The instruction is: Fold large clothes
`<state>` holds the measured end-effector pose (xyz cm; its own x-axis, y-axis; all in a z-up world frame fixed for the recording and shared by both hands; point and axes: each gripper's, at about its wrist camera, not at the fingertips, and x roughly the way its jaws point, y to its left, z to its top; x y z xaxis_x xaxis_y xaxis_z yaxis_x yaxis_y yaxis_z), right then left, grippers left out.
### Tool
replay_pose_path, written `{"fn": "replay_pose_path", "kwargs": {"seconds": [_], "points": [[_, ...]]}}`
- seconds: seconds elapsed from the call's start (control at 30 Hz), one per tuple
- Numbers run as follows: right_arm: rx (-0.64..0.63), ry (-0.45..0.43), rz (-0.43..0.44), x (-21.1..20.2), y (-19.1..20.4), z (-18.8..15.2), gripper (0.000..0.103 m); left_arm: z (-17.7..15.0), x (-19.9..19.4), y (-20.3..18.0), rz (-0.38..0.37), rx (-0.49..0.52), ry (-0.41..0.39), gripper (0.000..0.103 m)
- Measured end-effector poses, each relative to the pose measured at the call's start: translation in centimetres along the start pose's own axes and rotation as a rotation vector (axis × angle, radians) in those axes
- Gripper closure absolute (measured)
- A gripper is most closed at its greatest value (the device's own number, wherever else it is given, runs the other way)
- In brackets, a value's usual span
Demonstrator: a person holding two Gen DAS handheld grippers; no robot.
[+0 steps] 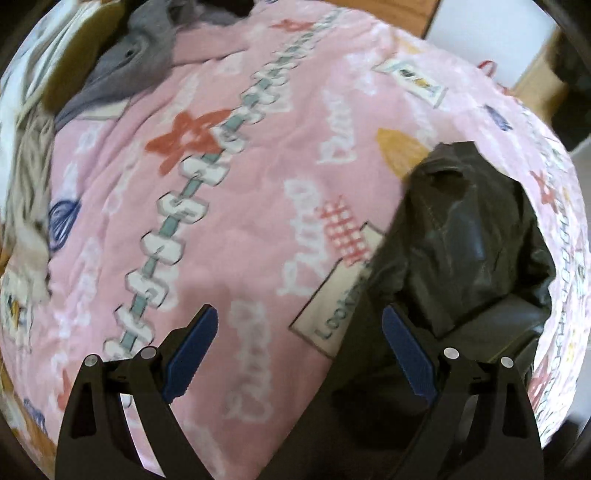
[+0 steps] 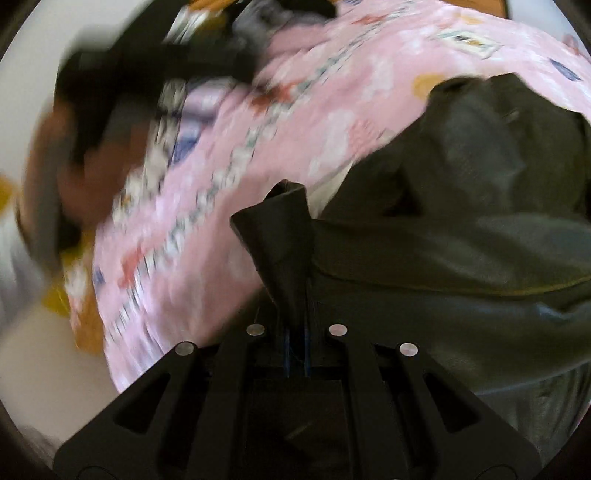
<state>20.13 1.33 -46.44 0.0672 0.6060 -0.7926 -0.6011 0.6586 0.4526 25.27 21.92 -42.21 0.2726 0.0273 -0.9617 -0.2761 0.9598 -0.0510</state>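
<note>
A black shiny garment [image 1: 469, 243] lies crumpled on the right part of a pink printed bedcover [image 1: 240, 221]. My left gripper [image 1: 299, 325] hangs open above the cover, its blue pads [image 1: 192, 350] wide apart, the right pad next to the garment's edge and nothing between them. In the right wrist view the same black garment [image 2: 461, 221] fills the right side. My right gripper [image 2: 297, 347] is shut on a bunched corner of that garment [image 2: 280, 236], which sticks up past the fingers. This view is blurred by motion.
A grey garment [image 1: 129, 70] and other clothes are heaped at the far left of the bedcover. A wooden floor and white furniture [image 1: 491, 26] show beyond the bed's far right edge. A dark blurred shape [image 2: 122, 96] lies at the upper left in the right wrist view.
</note>
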Motion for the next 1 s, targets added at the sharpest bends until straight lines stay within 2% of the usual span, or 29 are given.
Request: {"fn": "replay_pose_path", "kwargs": {"seconds": [0.17, 0.33, 0.43, 0.5, 0.57, 0.6, 0.67, 0.7, 0.77, 0.8, 0.83, 0.9, 1.0], "points": [[-0.143, 0.006, 0.003, 2.6, 0.7, -5.2, 0.098, -1.4, 1.3, -3.8, -0.143, 0.075, -0.024, 0.015], [-0.345, -0.056, 0.003, 3.3, 2.3, -8.4, 0.098, -4.2, 1.9, -6.3, -0.231, 0.126, -0.043, 0.015], [-0.380, -0.087, 0.058, 2.7, 2.7, -9.1, 0.098, -5.9, 1.5, -7.4, -0.231, 0.171, -0.068, 0.015], [-0.405, -0.094, 0.058, 2.8, 3.1, -9.6, 0.095, -7.2, 1.2, -8.1, -0.217, 0.215, -0.077, 0.015], [-0.408, -0.075, 0.035, 3.9, 3.0, -9.9, 0.094, -8.0, 1.3, -8.8, -0.185, 0.262, -0.054, 0.012], [-0.393, -0.069, 0.027, 4.3, 2.7, -9.9, 0.091, -8.6, 2.0, -9.6, -0.150, 0.305, -0.020, 0.011], [-0.332, -0.049, 0.014, 4.9, 1.6, -9.8, 0.086, -10.1, 3.1, -10.3, -0.110, 0.337, 0.002, 0.011], [-0.310, -0.042, 0.016, 4.8, 1.3, -9.7, 0.081, -10.6, 3.5, -10.4, -0.099, 0.340, 0.011, 0.011], [-0.271, -0.053, 0.022, 3.6, 0.9, -9.8, 0.053, -11.5, 4.1, -10.6, -0.083, 0.355, 0.019, 0.011], [-0.256, -0.074, 0.018, 2.7, 0.7, -10.0, 0.030, -11.7, 4.2, -10.6, -0.073, 0.353, 0.021, 0.011], [-0.240, -0.110, 0.021, 1.4, 0.6, -10.2, 0.020, -11.9, 4.2, -10.6, -0.069, 0.351, 0.022, 0.011], [-0.200, -0.158, 0.032, -0.7, 0.5, -10.6, 0.013, -12.0, 4.0, -10.9, -0.082, 0.348, 0.023, 0.011], [-0.117, -0.172, 0.114, -4.3, -0.6, -10.5, 0.013, -12.1, 3.5, -11.8, -0.080, 0.355, 0.016, 0.011]]}}
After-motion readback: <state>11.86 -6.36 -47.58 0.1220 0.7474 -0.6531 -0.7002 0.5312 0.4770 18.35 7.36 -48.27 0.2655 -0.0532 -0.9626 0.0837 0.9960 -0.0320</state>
